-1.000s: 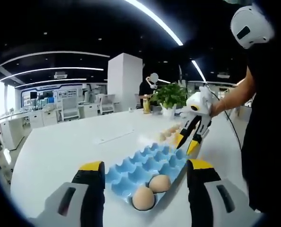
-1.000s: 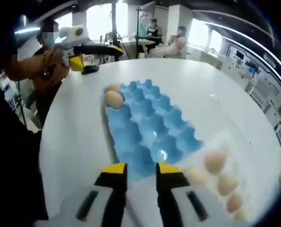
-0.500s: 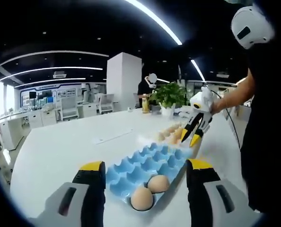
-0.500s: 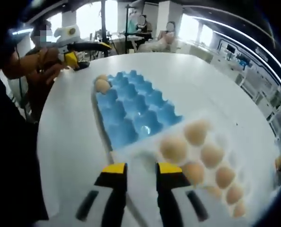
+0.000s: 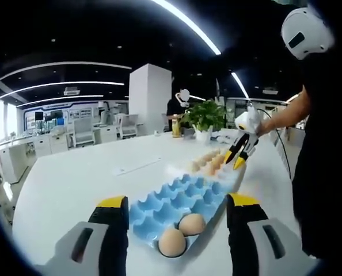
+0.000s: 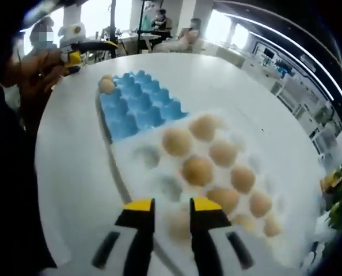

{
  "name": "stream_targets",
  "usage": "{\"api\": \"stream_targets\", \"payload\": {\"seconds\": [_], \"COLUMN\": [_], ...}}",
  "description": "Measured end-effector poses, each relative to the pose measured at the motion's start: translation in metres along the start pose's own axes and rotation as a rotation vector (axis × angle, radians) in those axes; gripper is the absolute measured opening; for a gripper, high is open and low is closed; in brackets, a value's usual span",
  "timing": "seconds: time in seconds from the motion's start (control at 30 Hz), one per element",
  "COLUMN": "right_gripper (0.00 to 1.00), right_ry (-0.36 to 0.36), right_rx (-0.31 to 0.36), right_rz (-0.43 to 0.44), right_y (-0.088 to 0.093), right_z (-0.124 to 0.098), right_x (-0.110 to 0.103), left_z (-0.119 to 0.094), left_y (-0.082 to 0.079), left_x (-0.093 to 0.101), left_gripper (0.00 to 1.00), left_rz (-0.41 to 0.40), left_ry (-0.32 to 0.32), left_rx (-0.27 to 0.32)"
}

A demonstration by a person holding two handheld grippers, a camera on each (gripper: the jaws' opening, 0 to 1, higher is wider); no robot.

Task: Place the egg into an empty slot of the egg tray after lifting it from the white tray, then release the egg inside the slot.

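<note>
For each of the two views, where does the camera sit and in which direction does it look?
Left gripper view: rides the left gripper, looking along the blue egg tray toward the right gripper; a forearm shows.
Right gripper view: rides the right gripper, above the white tray, looking back.
Shared: both trays, the table.

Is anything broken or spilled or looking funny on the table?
Nothing stands out. The eggs in the white tray look whole, two eggs sit neatly in the blue egg tray, and no spill shows on the table.
</note>
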State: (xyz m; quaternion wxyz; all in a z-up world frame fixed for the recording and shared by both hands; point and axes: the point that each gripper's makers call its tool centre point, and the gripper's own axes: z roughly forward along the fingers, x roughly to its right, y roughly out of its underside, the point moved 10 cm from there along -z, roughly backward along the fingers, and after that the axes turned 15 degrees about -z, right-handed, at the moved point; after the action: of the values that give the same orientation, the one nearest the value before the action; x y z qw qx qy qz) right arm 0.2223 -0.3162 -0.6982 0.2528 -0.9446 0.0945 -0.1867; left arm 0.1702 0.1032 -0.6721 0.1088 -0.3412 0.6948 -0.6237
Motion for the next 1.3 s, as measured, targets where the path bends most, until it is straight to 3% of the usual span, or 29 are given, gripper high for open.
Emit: {"api": "stream_targets", "payload": {"seconds": [0.13,0.37,0.6,0.67,0.83,0.97,1.1,1.17,1.23,1.3], "right_gripper": [0.24,0.24,0.25,0.25,0.26,0.27,0.27,0.27,0.26,0.26], "right_ry": [0.037,0.015,-0.048,-0.076,-0.126,-0.208,-0.234,-0.239,-0.213,-0.196], "right_rx": [-0.038,-0.055,-0.106,-0.103,-0.128,-0.154,-0.205,-0.215,-0.224,-0.222], "right_rz": [-0.002,-0.007,-0.007,-0.052,-0.007,-0.076,-0.12,-0.107,-0.021,-0.018], "right_y": [0.006,0.011,0.01,0.012,0.012,0.009,0.002,0.002,0.004,0.004], "right_z": [-0.005,-0.005,-0.007,-0.006,0.002,0.007,0.01,0.011,0.009,0.008], "right_x": [0.006,0.007,0.011,0.012,0.019,0.024,0.024,0.025,0.025,0.024], "left_z": [0.001,0.003,0.002,0.002,0.003,0.003,0.003,0.002,0.002,0.001], "left_y": [-0.001,-0.001,-0.003,-0.003,-0.001,-0.001,-0.003,-0.004,-0.004,-0.004], "left_x": [0.0,0.003,0.001,0.002,0.003,0.004,0.001,0.001,0.002,0.002], "left_gripper": [0.7,0.7,0.69,0.69,0.68,0.68,0.66,0.67,0.67,0.67], "left_rz": [0.002,0.004,0.005,0.004,0.003,0.004,0.001,0.009,0.009,0.01], "left_ry": [0.003,0.009,0.006,0.004,0.004,0.004,0.001,-0.006,-0.015,-0.019], "left_rx": [-0.002,-0.002,-0.003,-0.001,-0.003,-0.008,-0.01,-0.005,0.006,0.004]}}
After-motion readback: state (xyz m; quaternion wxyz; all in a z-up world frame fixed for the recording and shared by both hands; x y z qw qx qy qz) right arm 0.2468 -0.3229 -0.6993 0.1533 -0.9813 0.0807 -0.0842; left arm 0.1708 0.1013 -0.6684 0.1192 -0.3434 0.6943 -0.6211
